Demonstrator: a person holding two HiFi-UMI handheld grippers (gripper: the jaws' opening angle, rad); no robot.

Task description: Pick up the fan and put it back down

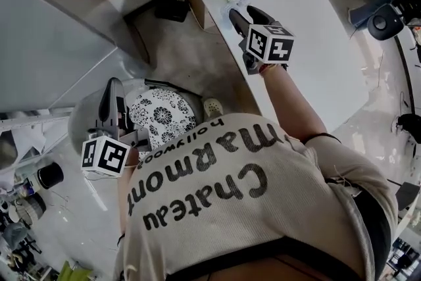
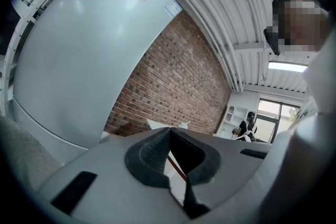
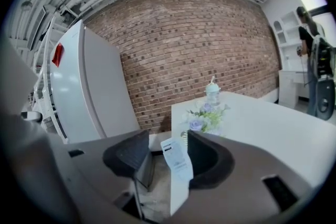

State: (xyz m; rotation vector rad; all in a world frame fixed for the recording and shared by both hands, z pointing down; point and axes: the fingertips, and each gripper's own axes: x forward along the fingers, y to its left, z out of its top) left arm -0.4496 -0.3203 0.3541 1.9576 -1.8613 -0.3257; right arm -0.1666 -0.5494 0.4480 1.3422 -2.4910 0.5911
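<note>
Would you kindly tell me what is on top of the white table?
On the white table stands a pale flower bouquet, with a small mint-green object behind it; the flowers cover that object's base.

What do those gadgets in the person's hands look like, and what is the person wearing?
The left gripper and right gripper each have a grey body, two dark jaws with textured pads, and a white cube printed with black square markers. No cables show. The person wears a pale short-sleeved T-shirt with dark lettering.
</note>
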